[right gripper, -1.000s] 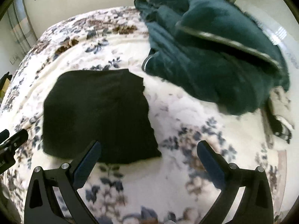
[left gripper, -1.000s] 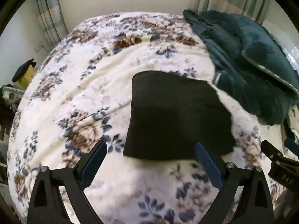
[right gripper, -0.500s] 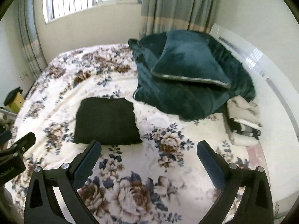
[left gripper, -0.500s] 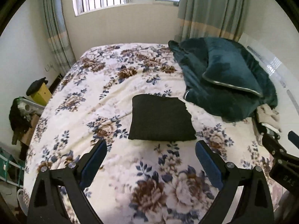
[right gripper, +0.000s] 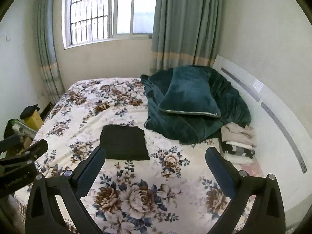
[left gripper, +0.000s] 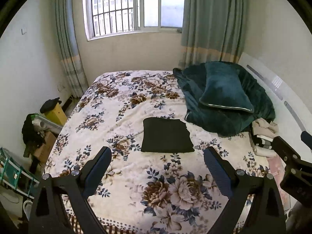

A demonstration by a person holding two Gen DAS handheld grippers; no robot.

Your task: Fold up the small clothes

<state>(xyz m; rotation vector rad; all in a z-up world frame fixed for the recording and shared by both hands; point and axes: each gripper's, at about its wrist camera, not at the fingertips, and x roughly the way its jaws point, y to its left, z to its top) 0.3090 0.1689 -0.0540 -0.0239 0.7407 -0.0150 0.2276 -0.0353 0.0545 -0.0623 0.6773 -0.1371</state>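
Beside the bed's left edge, dim clutter is sitting in shadow, its items hard to make out beyond a yellow box (left gripper: 56, 113) under a dark cap. Nearer the camera, the left gripper (left gripper: 158, 159) is hovering above the floral bedspread (left gripper: 120, 105) with its jaws spread wide, holding nothing. At mid-bed the folded black garment (left gripper: 166, 135) is lying flat, apart from both grippers. Right of it, a teal pillow (left gripper: 224, 89) is resting on a heaped teal blanket (left gripper: 214, 120), which is hiding the bedspread beneath. The right gripper (right gripper: 156, 157) is likewise gaping wide and empty. At far right, stacked clothes (right gripper: 238, 143) are lying against the wall, partly hidden by the blanket.
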